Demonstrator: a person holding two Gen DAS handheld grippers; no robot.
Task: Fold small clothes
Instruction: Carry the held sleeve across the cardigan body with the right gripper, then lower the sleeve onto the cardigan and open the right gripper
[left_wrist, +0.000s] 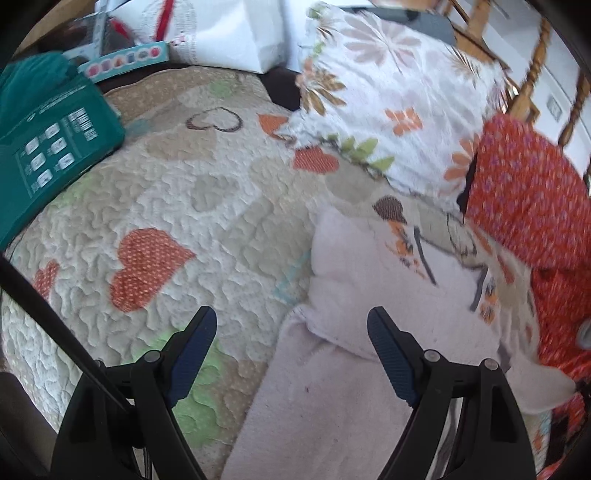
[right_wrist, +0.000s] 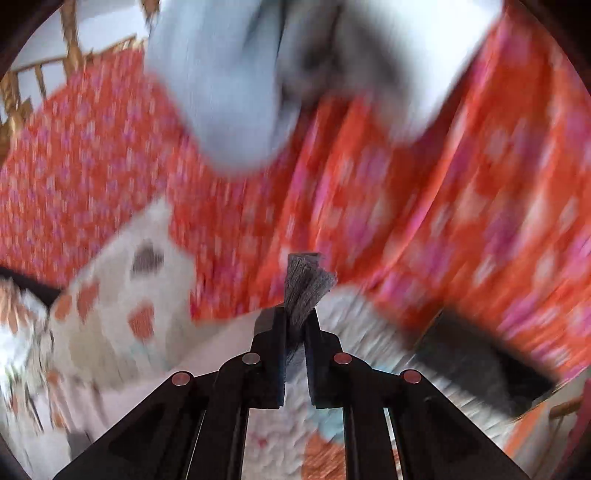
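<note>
Left hand-held gripper (left_wrist: 291, 328) spread wide and grasping nothing, poised low over a quilted bedspread (left_wrist: 207, 206) patched with hearts; right-hand fingertip (left_wrist: 376, 325) just above the near edge of a pale pink garment (left_wrist: 369, 354) lying flat on the bed. Beyond the garment, a floral pillow (left_wrist: 388, 92) at the far right; to the right, touching the garment's edge, an orange-red patterned cloth (left_wrist: 528, 192). At far left, a teal package (left_wrist: 48, 147) on the bedspread, with a white bag (left_wrist: 229, 33) and a light-blue box (left_wrist: 125, 61) behind it. Wooden spindles of the bed frame (left_wrist: 532, 74) at top right.

Right hand-held gripper (right_wrist: 295, 317) clenched on a small fold of grey knit fabric (right_wrist: 306, 284), pinched upright between the fingers and lifted clear of the bed. Heavily blurred behind it: orange-red patterned cloth (right_wrist: 424, 192) filling most of the view, a pale blue-and-white garment (right_wrist: 229, 85) hanging at the top, quilt (right_wrist: 122, 295) at lower left. Whether the grey piece joins the hanging garment, impossible to tell
</note>
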